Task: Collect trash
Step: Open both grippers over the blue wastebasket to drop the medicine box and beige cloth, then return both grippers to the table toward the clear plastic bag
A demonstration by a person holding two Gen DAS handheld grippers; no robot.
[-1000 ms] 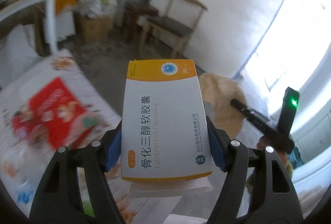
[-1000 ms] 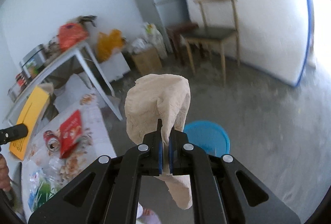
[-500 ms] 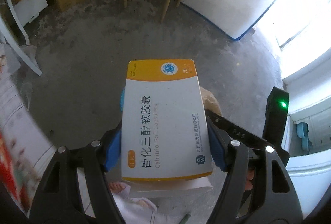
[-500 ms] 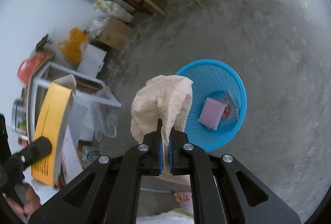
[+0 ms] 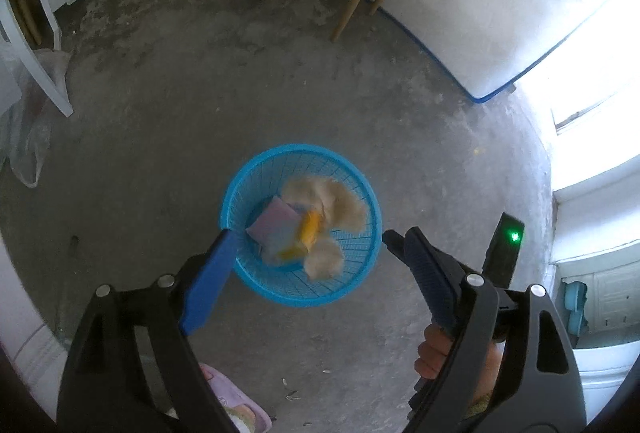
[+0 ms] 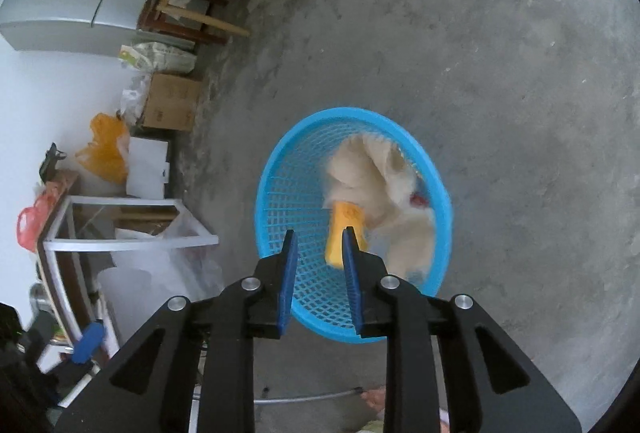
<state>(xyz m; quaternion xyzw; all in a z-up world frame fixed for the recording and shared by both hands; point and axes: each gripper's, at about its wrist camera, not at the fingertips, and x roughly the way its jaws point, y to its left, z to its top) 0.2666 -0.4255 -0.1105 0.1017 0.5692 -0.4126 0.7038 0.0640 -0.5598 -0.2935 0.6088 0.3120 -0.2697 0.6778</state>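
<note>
Both tongs hung above the blue basket [image 5: 362, 199] on the floor; the left tongs [image 5: 306, 239] gaped wide and empty, the right tongs [image 6: 318, 247] just parting, empty; medicine box [image 6: 344, 229] and crumpled paper [image 6: 372, 173] lay inside, directly below.

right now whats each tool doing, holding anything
Left tool: open wide and empty, jaws just opened; the box is dropping into the blue basket.
Right tool: open and empty, jaws just opened; the tissue is in the basket.

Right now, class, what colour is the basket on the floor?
Bright blue: an open-mesh plastic basket. The right wrist view shows it best.
</note>
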